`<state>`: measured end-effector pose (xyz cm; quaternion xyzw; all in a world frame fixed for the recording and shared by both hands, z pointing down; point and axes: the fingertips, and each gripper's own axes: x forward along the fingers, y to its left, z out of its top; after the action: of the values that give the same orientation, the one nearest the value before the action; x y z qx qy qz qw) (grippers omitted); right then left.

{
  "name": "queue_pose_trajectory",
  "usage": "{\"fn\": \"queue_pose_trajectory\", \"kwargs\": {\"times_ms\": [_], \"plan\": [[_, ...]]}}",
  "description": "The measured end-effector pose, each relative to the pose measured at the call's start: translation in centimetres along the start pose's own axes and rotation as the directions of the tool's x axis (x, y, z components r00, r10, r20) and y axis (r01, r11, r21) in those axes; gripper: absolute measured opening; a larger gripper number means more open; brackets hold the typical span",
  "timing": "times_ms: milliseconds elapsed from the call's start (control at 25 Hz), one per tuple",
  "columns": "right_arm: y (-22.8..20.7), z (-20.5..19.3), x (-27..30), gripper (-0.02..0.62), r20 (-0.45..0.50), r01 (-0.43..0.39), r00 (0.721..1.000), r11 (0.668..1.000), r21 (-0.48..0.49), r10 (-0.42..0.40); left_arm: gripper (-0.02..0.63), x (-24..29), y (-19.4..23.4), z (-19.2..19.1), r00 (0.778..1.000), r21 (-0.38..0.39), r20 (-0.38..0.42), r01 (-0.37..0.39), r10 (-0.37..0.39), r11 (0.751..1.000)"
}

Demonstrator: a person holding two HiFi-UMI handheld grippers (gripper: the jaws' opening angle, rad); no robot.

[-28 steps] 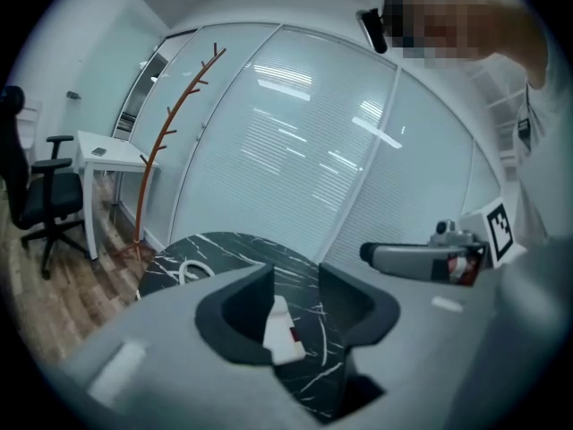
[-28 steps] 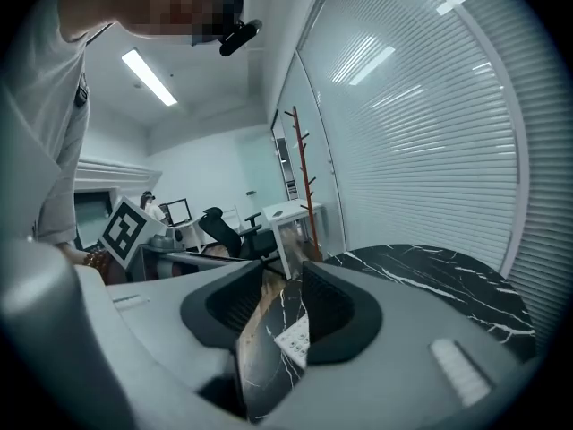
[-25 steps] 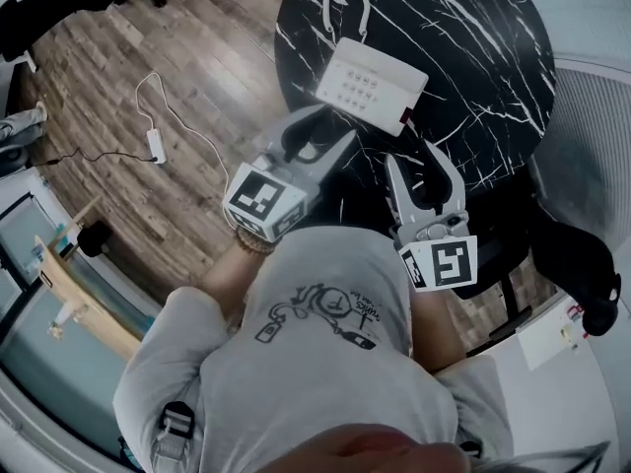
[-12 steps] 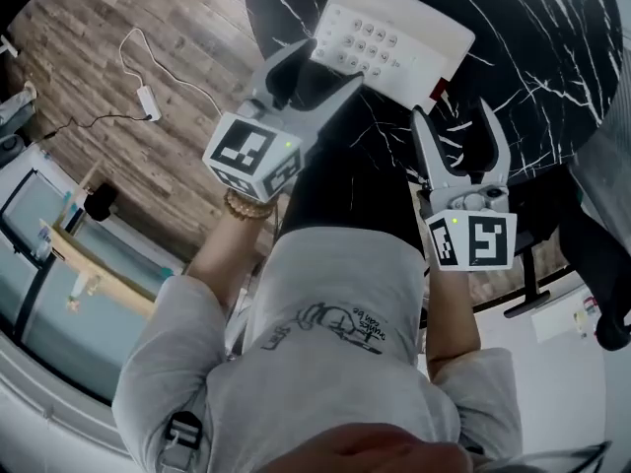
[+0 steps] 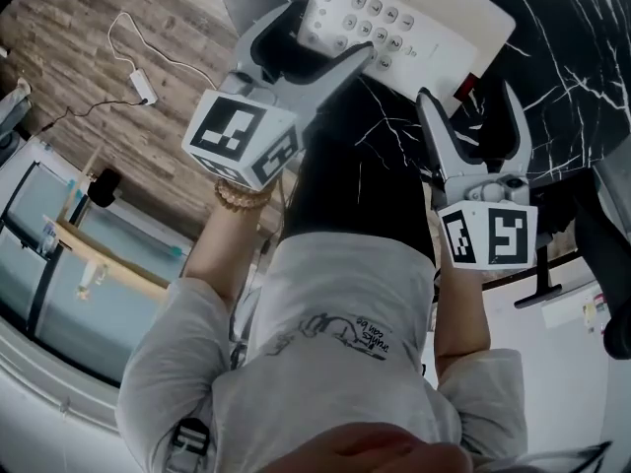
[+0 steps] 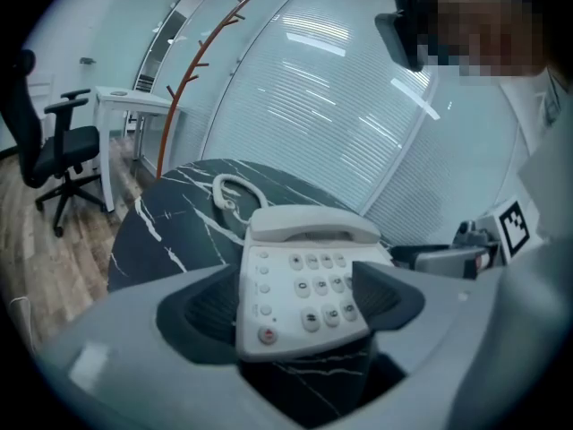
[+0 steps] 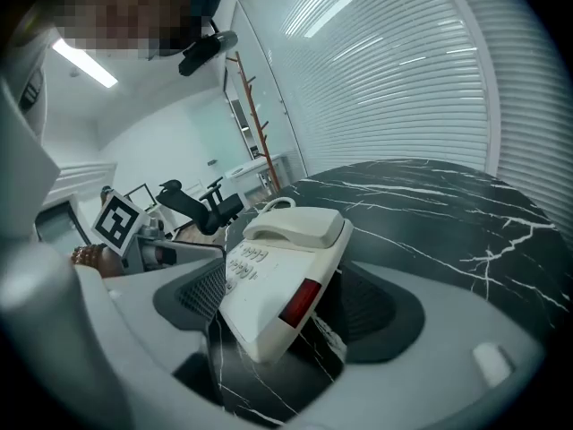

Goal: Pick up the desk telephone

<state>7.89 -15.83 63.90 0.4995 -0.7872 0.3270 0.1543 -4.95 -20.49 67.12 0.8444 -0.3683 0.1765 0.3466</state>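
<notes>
Black marble with white veins forms the round table (image 5: 552, 57), and the desk telephone (image 5: 434, 28) lies on it towards the near side, its keypad (image 6: 313, 289) facing the person. Nearest, the left gripper (image 5: 317, 37) has its jaws opening wide, with the phone's near-left corner between them and neither pad pressing on it. The right gripper (image 5: 469, 95) is opening too, its jaws astride the near-right corner by the red panel (image 7: 300, 298), also without contact. A good grasp, as I judge it, means sliding each gripper further along its own side, so the pads meet the plain walls of the base and not the buttons. Both should then close at the same time with equal force. The lift should be level and slow. At the far end the handset (image 6: 313, 227) only rests in its cradle and could tip out. Beyond it the white cord (image 6: 228, 195) loops on the marble and may drag. Farther off stand a coat stand (image 6: 192, 70) and slatted blinds (image 6: 340, 88).
</notes>
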Motion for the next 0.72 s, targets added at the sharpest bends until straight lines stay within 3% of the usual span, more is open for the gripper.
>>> {"fn": "queue_pose_trajectory", "kwargs": {"times_ms": [360,720], "plan": [[-0.6,-2.3,3.1,0.422,-0.019,-0.023,1.0,1.0,0.021,0.024,0.434,2.6,0.5,-1.8,0.996,0.026,-0.09,0.025,-0.022,0.999],[-0.3,-2.8,3.6,0.371,-0.041,-0.016,0.999,1.0,0.0,0.016,0.436,2.5,0.5,-1.8,0.996,0.031,-0.087,0.009,-0.006,0.999]]}}
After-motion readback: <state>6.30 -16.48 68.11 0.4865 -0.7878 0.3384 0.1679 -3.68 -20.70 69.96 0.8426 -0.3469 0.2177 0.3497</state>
